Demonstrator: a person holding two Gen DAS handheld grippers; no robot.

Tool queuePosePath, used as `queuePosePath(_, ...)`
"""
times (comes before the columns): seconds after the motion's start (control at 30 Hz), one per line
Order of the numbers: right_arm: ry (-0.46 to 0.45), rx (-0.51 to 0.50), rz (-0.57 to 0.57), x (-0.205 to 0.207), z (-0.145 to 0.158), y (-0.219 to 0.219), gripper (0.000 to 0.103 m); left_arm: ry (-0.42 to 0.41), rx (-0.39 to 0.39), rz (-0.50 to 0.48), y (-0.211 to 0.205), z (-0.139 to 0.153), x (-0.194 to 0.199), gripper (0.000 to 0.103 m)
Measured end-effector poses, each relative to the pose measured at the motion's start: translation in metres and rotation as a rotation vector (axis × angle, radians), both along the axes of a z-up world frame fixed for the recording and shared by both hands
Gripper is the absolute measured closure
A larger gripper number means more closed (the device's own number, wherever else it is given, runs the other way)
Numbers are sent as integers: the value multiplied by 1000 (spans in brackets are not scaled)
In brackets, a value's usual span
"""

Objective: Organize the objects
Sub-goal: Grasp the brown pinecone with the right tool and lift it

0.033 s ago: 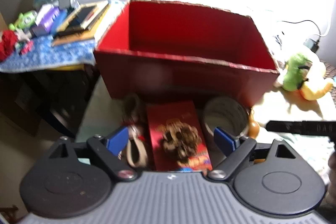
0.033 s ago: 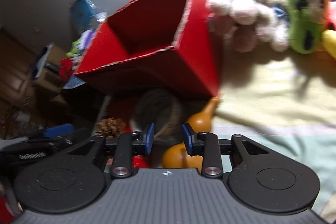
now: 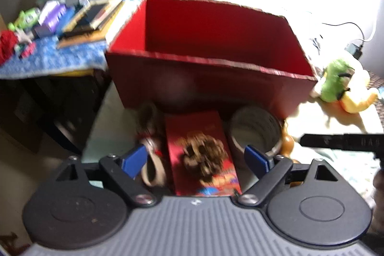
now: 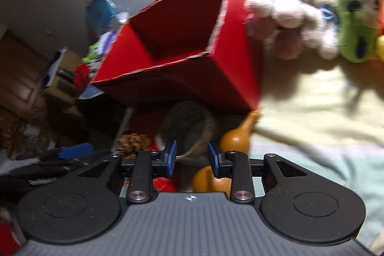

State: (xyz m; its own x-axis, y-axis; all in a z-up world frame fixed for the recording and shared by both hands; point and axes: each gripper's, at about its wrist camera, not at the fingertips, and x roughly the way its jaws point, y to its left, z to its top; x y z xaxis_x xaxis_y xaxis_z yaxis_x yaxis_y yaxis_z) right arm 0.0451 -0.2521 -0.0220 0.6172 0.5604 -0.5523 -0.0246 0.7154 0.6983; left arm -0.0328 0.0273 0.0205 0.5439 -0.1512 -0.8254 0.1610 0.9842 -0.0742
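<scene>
Judging by the red box (image 3: 211, 64), whose visible inside is showing nothing but bare red walls, the organizing is hardly getting going: everything I can make out is lying outside it. Working left to right in the left wrist view, a side shelf with a blue cloth (image 3: 48, 59) is carrying books and small toys well apart from the box, and whether those belong to the job I cannot tell. Closer in, the left tongs (image 3: 196, 160) are standing wide open and gripping nothing, hovering over a row of things just in front of the box: a beige loop-shaped item with a red tie (image 3: 152, 169) beside the left finger, a flat red packet (image 3: 201, 152) with a brown clustered picture sitting between the fingers, then a roll of tape (image 3: 254, 131) lying on its side, and an orange gourd (image 3: 286, 142) just beyond it. Further right, a green plush (image 3: 336, 80) and a yellow one touching it are resting on the pale bedding (image 3: 312, 116) beside the box's right end. In the right wrist view the right tongs (image 4: 192, 157) are standing partly open and empty too, pointing at the roll of tape with the gourd just beside the right finger (a pinkish plush (image 4: 288, 23) is also waiting near the box's corner). So, in my judgement, nearly all the work is still remaining: each loose item is yet needing a lift into the box.
</scene>
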Motion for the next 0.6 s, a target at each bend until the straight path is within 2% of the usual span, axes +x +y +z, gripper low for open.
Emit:
queuePosePath(0.07,-23,19,59,8,4,8,71,23,-43,3,-1,-7,-1,18)
queuePosePath(0.17,-66,48,134,25,10,24,70,32,-27,4,-6,-18,1,19)
queuePosePath(0.33,-32,53,204,54,10,53,69,50,-46,-8,-6,-29,6,19)
queuePosePath(0.47,-20,10,229,73,11,79,69,93,-98,-22,3,-42,17,36)
queuePosePath(0.6,35,-20,243,81,0,92,69,123,-147,-53,15,-50,28,38)
